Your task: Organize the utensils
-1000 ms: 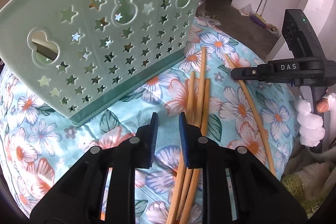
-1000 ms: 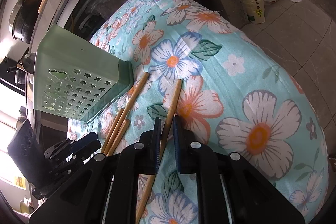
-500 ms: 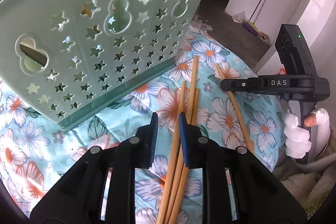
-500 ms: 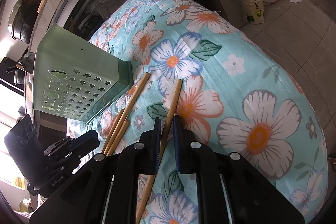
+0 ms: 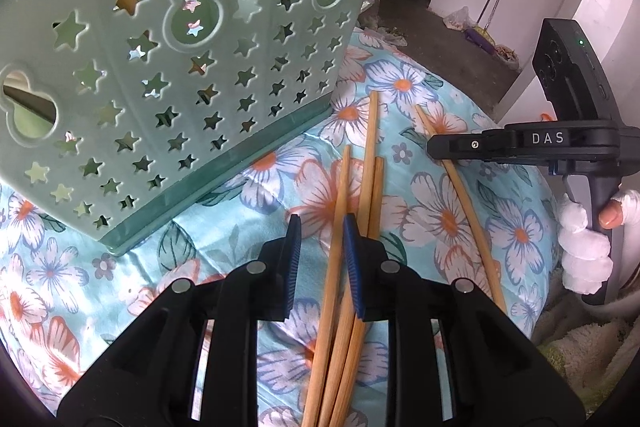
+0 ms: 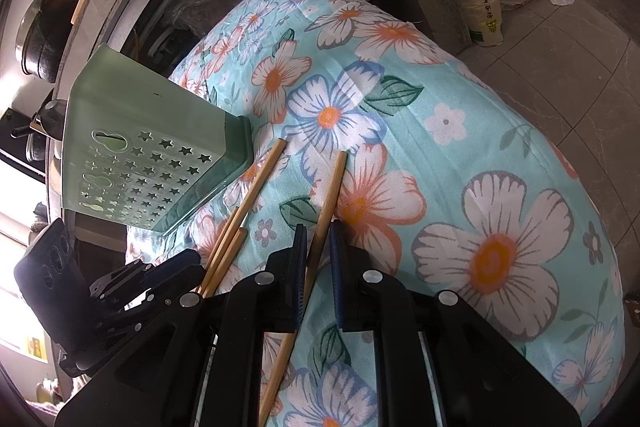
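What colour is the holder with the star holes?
The holder is pale green, with a darker green base strip; the left wrist view shows it best.

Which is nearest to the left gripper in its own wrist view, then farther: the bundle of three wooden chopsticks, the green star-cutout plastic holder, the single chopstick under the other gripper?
1. Bundle of three wooden chopsticks, at its fingertips.
2. Green star-cutout plastic holder, up-left.
3. Single chopstick, far right.
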Action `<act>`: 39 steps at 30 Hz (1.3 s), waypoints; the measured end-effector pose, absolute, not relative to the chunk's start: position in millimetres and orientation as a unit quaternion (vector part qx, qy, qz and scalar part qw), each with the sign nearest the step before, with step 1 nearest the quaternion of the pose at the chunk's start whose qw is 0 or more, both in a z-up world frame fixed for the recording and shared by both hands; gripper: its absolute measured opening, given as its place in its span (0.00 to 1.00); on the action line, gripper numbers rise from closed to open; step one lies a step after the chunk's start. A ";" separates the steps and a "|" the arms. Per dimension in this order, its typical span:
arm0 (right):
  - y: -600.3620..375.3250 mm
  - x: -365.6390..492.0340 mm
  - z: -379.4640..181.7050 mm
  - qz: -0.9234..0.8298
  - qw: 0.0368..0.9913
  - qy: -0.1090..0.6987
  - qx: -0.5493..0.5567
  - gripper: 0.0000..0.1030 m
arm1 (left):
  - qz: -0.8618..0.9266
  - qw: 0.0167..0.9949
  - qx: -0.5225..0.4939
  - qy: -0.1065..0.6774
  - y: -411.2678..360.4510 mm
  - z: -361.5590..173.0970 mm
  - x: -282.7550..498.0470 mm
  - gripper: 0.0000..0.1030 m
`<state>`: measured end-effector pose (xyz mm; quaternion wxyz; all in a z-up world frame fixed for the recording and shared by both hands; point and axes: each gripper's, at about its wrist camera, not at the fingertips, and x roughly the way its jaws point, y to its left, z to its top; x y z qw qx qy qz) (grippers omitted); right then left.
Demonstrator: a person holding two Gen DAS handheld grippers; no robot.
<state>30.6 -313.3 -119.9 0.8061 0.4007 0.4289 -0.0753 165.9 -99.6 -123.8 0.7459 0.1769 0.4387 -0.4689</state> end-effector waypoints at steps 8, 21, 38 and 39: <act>-312.8 30.7 -120.1 -0.076 0.806 0.429 0.400 0.11 | -0.459 0.750 0.222 0.421 -116.5 -132.8 156.5 0.18; -313.3 31.9 -120.7 -0.080 0.806 0.431 0.398 0.11 | -0.444 0.755 0.235 0.422 -118.5 -128.7 163.0 0.11; -309.9 41.4 -118.1 -0.090 0.803 0.445 0.386 0.11 | -0.452 0.742 0.252 0.426 -160.0 -130.7 185.0 0.08; -308.2 42.0 -117.4 -0.091 0.804 0.446 0.382 0.11 | -0.452 0.743 0.252 0.424 -161.8 -130.5 184.8 0.06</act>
